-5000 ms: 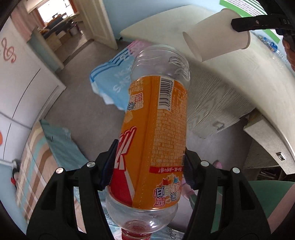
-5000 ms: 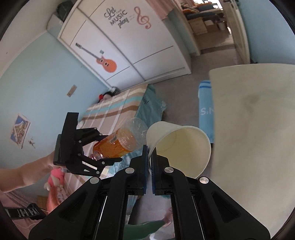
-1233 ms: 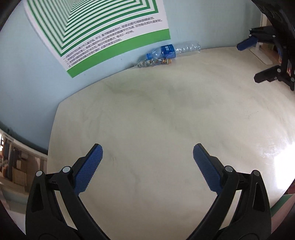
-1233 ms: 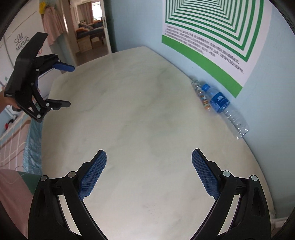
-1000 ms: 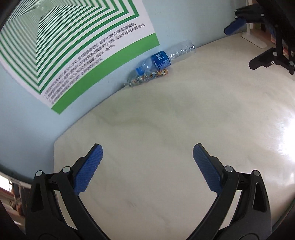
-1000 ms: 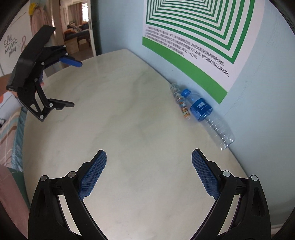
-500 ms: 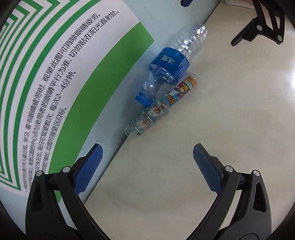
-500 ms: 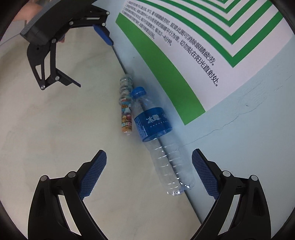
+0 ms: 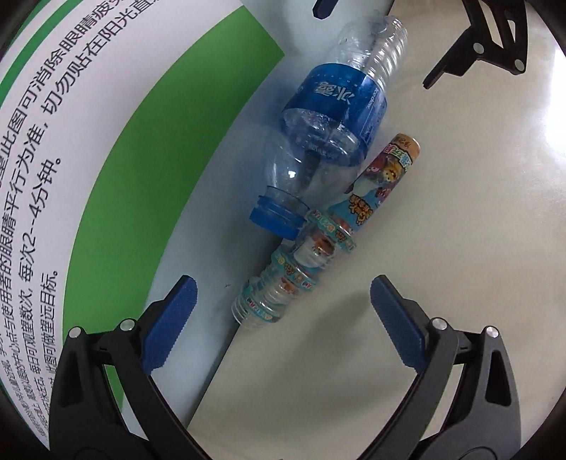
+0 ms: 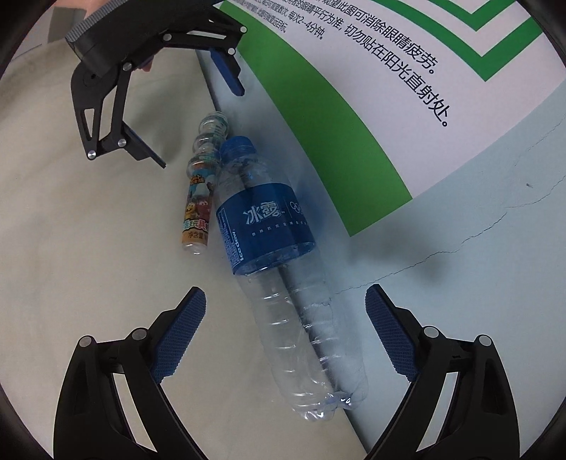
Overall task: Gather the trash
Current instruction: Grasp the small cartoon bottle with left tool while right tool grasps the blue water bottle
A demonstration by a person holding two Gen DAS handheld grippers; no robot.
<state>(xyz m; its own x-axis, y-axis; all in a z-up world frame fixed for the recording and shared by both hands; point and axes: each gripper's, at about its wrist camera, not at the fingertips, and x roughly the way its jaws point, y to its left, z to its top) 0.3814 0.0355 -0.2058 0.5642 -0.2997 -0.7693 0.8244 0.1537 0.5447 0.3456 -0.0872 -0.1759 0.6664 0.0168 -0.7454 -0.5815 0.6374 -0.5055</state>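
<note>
Two empty bottles lie side by side on the cream table [image 10: 70, 247], against the wall. The clear water bottle [image 10: 269, 226] has a blue label and cap. The slim cartoon-label bottle [image 10: 198, 208] touches its neck. My right gripper [image 10: 284, 308] straddles the water bottle's ribbed lower body; its jaws are closing and the pads stand off the plastic. My left gripper [image 9: 283, 308] is open around the slim bottle [image 9: 371, 191], at its mouth end, without touching. Each gripper shows in the other's view: the left gripper [image 10: 198, 124] and the right gripper [image 9: 375, 42].
A green-and-white poster [image 10: 353, 88] with printed text covers the pale blue wall [image 10: 477, 247] right behind the bottles, close to my outer fingers. A person's hand [image 10: 102, 5] holds the left gripper. The table surface [image 9: 460, 247] stretches away from the wall.
Five seconds ago I held an orange bottle and a paper cup; both grippers are empty now. Over the last second both dropped toward the wall and now straddle the two bottles.
</note>
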